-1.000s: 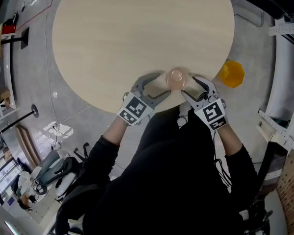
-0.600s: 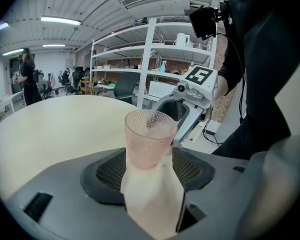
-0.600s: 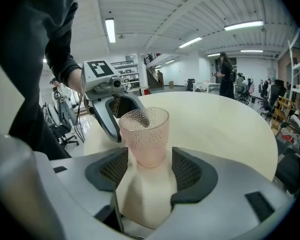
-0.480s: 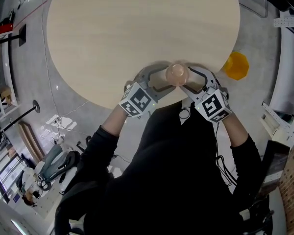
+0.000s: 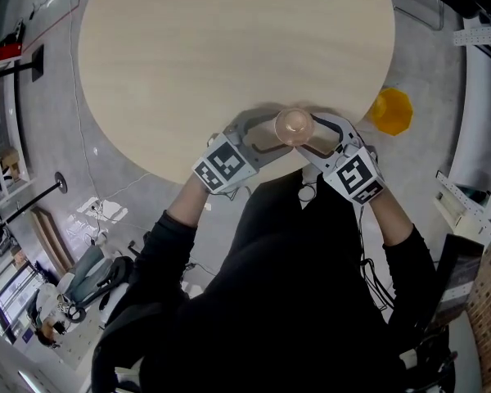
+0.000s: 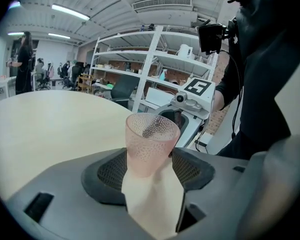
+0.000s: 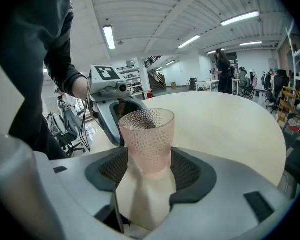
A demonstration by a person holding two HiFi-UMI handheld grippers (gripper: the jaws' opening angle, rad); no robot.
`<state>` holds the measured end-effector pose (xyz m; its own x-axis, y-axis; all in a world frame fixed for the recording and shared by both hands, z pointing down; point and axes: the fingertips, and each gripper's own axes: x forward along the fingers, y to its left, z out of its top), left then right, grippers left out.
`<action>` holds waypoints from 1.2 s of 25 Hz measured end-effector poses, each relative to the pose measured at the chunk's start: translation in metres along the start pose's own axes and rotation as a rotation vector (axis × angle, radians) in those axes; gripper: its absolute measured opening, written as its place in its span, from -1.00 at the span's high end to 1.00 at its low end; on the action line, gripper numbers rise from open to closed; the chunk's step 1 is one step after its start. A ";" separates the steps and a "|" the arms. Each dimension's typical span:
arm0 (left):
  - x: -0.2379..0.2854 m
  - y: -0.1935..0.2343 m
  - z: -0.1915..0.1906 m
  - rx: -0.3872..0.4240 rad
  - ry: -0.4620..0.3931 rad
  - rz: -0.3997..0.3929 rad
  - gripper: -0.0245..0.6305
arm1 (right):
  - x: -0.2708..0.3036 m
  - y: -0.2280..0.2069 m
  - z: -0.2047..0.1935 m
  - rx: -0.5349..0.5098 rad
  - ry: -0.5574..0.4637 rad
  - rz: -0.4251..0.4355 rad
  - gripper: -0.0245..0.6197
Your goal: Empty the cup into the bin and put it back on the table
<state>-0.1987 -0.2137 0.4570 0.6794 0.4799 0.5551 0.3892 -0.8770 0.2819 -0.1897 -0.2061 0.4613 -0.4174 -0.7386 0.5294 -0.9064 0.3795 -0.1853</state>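
A pink, dimpled see-through cup (image 5: 294, 126) stands upright on the round pale wooden table (image 5: 229, 47), close to its near edge. My left gripper (image 5: 272, 136) comes at it from the left and my right gripper (image 5: 315, 136) from the right. Both are open, tips level with the cup's sides. In the left gripper view the cup (image 6: 150, 144) stands between the dark pads (image 6: 107, 171) at its base. The right gripper view shows the same cup (image 7: 147, 139) between its pads (image 7: 190, 171). I cannot tell whether anything is inside it.
An orange-yellow bin (image 5: 390, 110) stands on the grey floor just off the table's right edge. Shelving (image 6: 155, 69) and office chairs lie beyond the table. The person's body and dark sleeves fill the near side of the head view.
Both grippers have edged forward and closed in on the cup from either side. The cup has stayed where it stood on the table.
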 end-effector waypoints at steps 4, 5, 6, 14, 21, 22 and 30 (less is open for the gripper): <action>-0.006 -0.012 0.014 -0.027 -0.036 -0.049 0.07 | -0.016 0.007 0.008 0.061 -0.034 0.021 0.11; -0.008 -0.016 0.019 -0.033 -0.049 -0.062 0.07 | -0.022 0.009 0.011 0.078 -0.046 0.024 0.11; -0.010 -0.020 0.024 -0.038 -0.063 -0.075 0.07 | -0.028 0.011 0.014 0.093 -0.059 0.025 0.11; -0.023 -0.062 0.073 -0.102 -0.196 -0.198 0.07 | -0.088 0.029 0.038 0.206 -0.188 -0.004 0.11; -0.027 -0.098 0.116 -0.158 -0.308 -0.325 0.09 | -0.146 0.043 0.055 0.354 -0.363 -0.100 0.11; -0.024 -0.104 0.120 -0.152 -0.311 -0.340 0.09 | -0.154 0.044 0.054 0.367 -0.388 -0.117 0.11; 0.004 -0.146 0.152 -0.171 -0.338 -0.389 0.09 | -0.212 0.051 0.036 0.473 -0.502 -0.193 0.11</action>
<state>-0.1583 -0.0796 0.2998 0.6786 0.7263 0.1097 0.5640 -0.6109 0.5555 -0.1498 -0.0507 0.3100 -0.1233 -0.9785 0.1651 -0.8502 0.0183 -0.5261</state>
